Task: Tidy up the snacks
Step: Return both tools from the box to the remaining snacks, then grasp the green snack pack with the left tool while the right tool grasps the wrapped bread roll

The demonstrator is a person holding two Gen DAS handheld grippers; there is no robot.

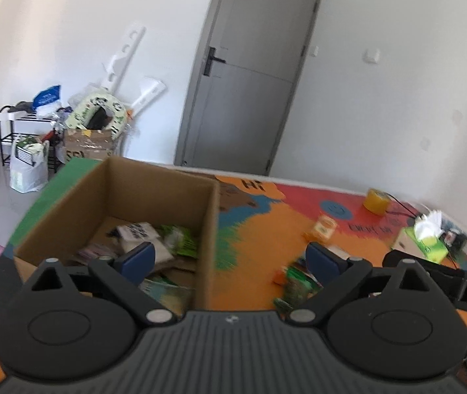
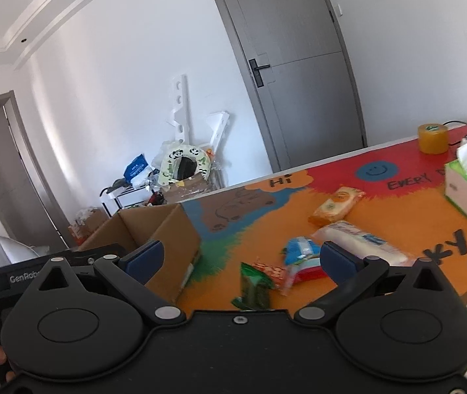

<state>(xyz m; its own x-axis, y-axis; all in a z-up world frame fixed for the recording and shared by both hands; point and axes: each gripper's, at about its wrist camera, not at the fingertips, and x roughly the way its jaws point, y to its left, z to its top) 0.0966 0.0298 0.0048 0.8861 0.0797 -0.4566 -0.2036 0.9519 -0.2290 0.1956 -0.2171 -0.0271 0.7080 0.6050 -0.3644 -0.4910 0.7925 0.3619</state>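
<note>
From the left wrist camera, the left gripper [image 1: 230, 257] hangs with its jaws wide apart and nothing between them, poised over the near right wall of one open cardboard box [image 1: 79, 197] on the colourful worktop [image 1: 266, 226]. Inside the box lie several snack packets [image 1: 154, 239], blurred and overlapping, so their count cannot be told. Right of the box, one orange packet [image 1: 323, 227] lies on the worktop, with one roll of yellow tape [image 1: 377, 201] and one tissue box [image 1: 425, 243] farther right.

From the right wrist camera, the right gripper [image 2: 240, 259] also has its jaws spread, empty. Right of the box [image 2: 174, 229], five packets lie loose: a green one [image 2: 255, 287], a red-patterned one [image 2: 271, 271], a blue-and-white one [image 2: 302, 252], a long white one [image 2: 361, 239] and the orange one [image 2: 337, 205].
</note>
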